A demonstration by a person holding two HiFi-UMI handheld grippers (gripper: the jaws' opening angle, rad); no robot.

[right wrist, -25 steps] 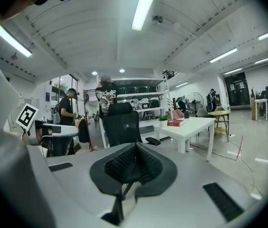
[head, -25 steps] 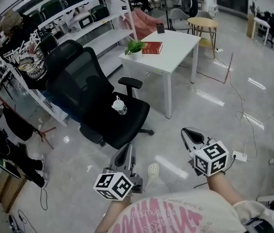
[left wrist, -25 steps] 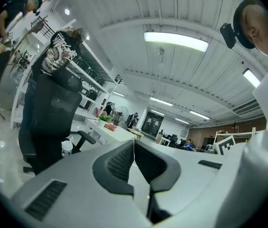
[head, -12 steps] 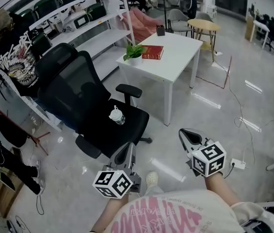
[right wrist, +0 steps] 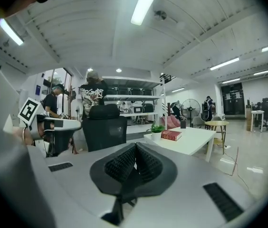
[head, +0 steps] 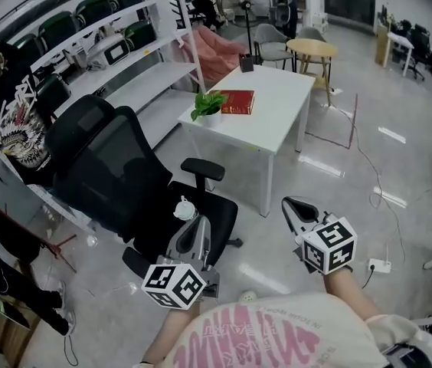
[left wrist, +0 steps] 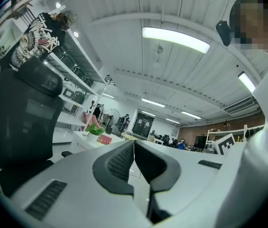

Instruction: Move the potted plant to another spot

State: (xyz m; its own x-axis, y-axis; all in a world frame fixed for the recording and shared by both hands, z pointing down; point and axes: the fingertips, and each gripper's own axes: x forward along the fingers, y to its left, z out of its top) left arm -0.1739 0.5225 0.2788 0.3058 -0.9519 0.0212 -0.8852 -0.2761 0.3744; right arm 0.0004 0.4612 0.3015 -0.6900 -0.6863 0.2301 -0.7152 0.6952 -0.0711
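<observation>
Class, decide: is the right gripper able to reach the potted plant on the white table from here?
Probably not yet. The right gripper is shut and well short of the potted plant; open floor lies between, so walking closer should do.

A white desk (head: pixel 277 117) stands on a glossy grey floor (head: pixel 331 205). It carries a potted plant (head: pixel 207 106) at its near-left corner, a red book (head: pixel 236 102) just beside it and a small dark container (head: pixel 247 66) at the far end. A black office chair (head: pixel 124 175) close by holds a small white object (head: pixel 184 208) on its seat. A white power strip (head: pixel 379 266) lies on the floor.
</observation>
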